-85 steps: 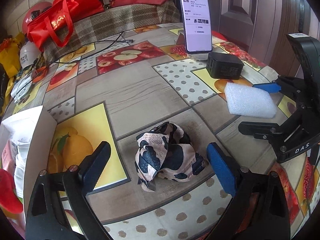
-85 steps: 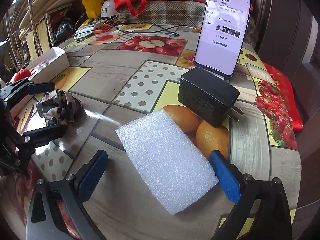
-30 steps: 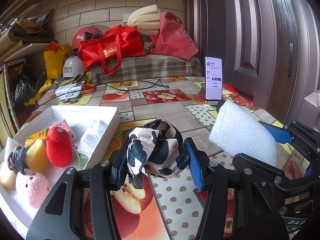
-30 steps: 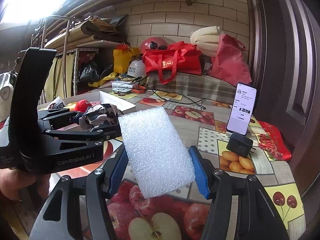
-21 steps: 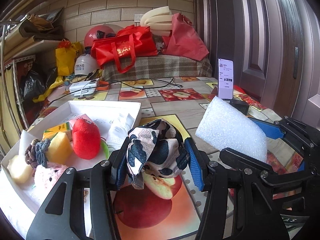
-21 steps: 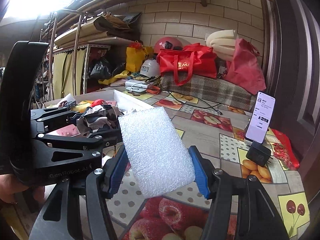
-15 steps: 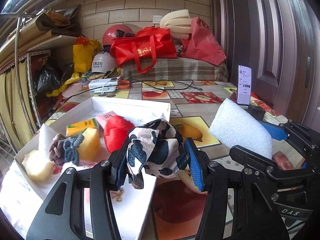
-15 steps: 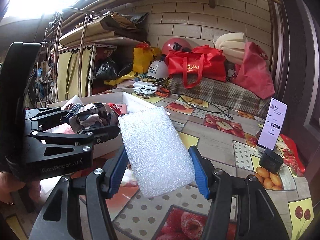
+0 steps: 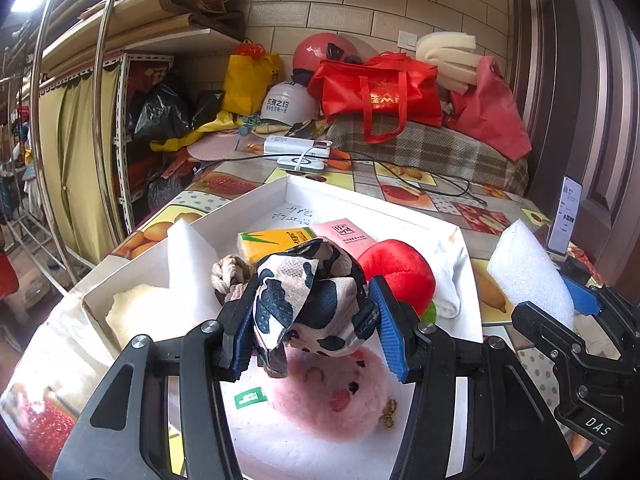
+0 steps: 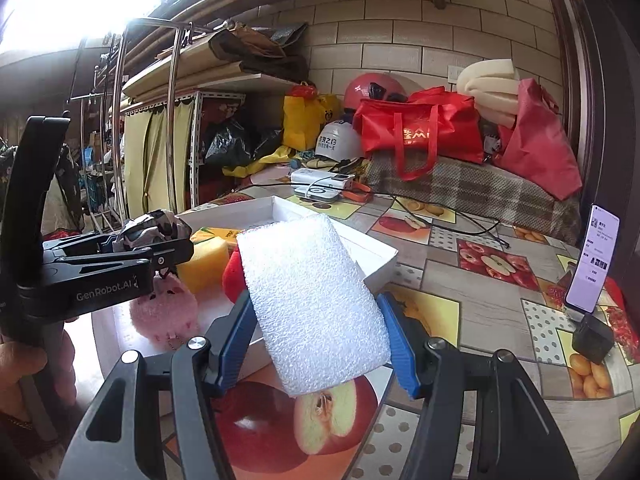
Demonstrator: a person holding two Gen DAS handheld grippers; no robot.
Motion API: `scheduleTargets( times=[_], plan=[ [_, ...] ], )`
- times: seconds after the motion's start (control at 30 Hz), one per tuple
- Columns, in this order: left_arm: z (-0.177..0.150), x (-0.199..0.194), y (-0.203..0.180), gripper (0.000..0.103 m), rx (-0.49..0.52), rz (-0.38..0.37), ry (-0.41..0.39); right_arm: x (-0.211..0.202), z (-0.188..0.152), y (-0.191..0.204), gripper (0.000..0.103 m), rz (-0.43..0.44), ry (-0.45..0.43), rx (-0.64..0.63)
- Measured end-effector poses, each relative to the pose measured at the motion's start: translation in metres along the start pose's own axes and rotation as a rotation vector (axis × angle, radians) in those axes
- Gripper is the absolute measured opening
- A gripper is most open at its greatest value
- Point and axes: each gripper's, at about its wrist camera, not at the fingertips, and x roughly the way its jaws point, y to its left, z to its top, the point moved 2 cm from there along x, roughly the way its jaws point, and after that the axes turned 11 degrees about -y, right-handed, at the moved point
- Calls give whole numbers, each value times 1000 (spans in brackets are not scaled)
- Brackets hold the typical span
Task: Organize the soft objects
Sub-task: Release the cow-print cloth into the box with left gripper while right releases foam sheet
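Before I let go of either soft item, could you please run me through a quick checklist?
1. Left hand-held gripper clamps the cow-print cloth: ok.
2. Cloth is over the white box: ok, above the pink plush.
3. Right hand-held gripper clamps the foam block: ok.
4. Foam over the box: not ok, mostly over the tablecloth.
5. Free floor space in the box for both: cannot tell.

- Daylight pours in from the upper left, and that corner is totally blown out in the right wrist view.
- Both views are bright and pretty sharp, no real motion blur.
- Heavy fisheye bending, so the wall bricks (image 10: 400,52) and the shelf poles curve hard.
- Black vignette around the corners.
- Shadows are soft, nothing harsh.
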Motion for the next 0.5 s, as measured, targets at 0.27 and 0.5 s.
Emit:
scheduleTargets(
  times=[0.27, 0.5],
  plan=[
    [9, 22, 19, 53, 23, 80, -5, 39, 9, 18, 61, 21, 29, 33],
    [6, 28, 20, 56, 38, 106, 25, 80, 14, 10, 63, -32, 80, 91]
  ],
)
